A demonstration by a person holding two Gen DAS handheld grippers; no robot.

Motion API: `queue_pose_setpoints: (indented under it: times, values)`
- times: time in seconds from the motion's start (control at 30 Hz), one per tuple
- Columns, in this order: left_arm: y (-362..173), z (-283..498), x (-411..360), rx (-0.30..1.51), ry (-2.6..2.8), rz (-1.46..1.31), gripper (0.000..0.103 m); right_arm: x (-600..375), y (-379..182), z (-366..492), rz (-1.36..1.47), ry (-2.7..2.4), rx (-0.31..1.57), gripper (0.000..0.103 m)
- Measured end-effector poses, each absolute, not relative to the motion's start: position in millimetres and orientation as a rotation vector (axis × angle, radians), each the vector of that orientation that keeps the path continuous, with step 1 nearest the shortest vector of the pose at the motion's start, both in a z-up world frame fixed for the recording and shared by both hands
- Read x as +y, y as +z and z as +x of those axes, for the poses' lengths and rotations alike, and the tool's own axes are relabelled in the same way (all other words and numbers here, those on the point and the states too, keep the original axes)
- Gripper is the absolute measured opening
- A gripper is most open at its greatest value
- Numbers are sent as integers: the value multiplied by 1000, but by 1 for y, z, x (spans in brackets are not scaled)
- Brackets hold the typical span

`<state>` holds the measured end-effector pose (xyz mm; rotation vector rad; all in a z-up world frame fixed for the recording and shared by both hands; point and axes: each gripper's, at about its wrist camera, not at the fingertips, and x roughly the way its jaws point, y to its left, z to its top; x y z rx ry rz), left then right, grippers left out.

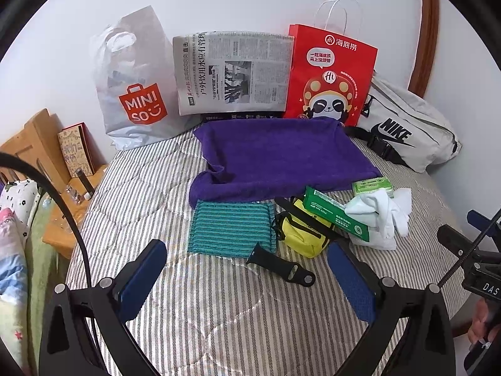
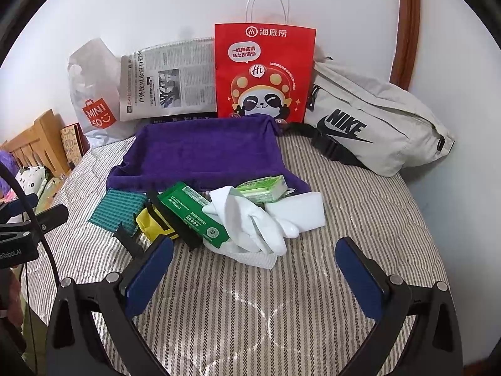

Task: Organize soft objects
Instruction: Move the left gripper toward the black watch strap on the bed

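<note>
Along the wall at the top of both frames stand a white Miniso plastic bag [image 1: 131,87], a folded newspaper [image 1: 233,72], a red paper bag [image 1: 332,75] with a panda print and white handles, and a grey Nike waist bag [image 1: 407,125] lying at the right; its black strap runs down toward the purple cloth; at the left edge of the left-wrist frame a wooden headboard [image 1: 34,144] and a patterned book [image 1: 76,150] lean by the bed.

A purple towel-lined tray [image 1: 275,156] sits on the striped bedspread [image 1: 219,307] in the middle of the frame, its raised sides visible and its inside holding nothing that shows.

Just below the tray lies the cluster of soft things: a teal ribbed cloth [image 1: 231,228] at the left, touching the tray's lower edge; a yellow pouch [image 1: 302,235] with a black strap beside it; a green packet [image 2: 194,216] resting across the pouch; a white glove [image 2: 250,222] draped over the packet; a light-green tissue pack [image 2: 266,188] against the tray; a white sponge block [image 2: 297,213] at the right; a black watch strap [image 1: 281,266] lies lowest.

The left tongs [image 1: 247,282] are spread wide and hold nothing, the watch strap lying between their fingers, the teal cloth just above; the right tongs [image 2: 253,279] are likewise spread and empty, the glove just above the gap.
</note>
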<state>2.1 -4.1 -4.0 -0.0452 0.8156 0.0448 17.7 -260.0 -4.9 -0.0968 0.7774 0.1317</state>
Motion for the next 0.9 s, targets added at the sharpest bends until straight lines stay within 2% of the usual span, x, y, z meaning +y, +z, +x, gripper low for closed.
queue_pose_setpoints:
  times: [0.9]
  values:
    - [-6,1,-3,818,53,-51,103,-258,4,12,-93,136,757,102]
